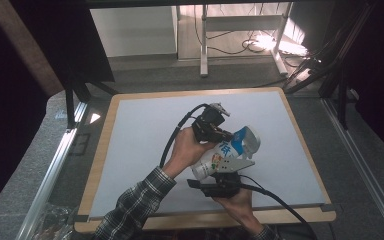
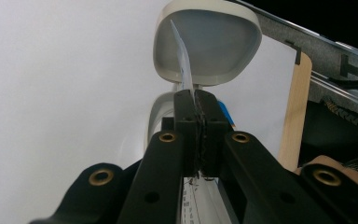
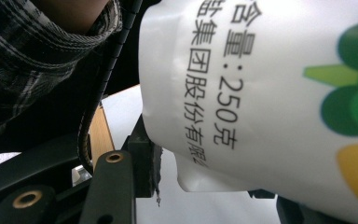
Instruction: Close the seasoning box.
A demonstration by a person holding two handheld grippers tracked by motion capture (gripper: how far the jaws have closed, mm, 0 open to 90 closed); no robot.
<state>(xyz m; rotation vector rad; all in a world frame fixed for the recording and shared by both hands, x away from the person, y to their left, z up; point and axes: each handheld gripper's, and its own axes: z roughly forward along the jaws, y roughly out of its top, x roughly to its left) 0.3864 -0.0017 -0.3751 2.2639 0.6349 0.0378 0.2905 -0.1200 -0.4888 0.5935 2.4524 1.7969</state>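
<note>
White plastic pouch [image 1: 225, 155] hangs mid-table: right gripper [image 1: 223, 179] clamps its body, left gripper [image 2: 197, 112] pinches its thin flap [image 2: 182, 60]. Tearing or peeling seems in hand; next calls for a steady pull apart.

"含量:250克" on white bottle [image 3: 270, 93]

Left hand-held gripper [image 1: 223, 134] jaws pinched shut, right hand-held gripper [image 1: 223, 172] jaws part-open, gripping

Bottle [image 1: 226, 152] sits above mid-surface [image 1: 145, 150], left hand-held gripper [image 1: 223, 134] at its far-left side, right hand-held gripper [image 1: 225, 175] at its near end, both touching.
</note>
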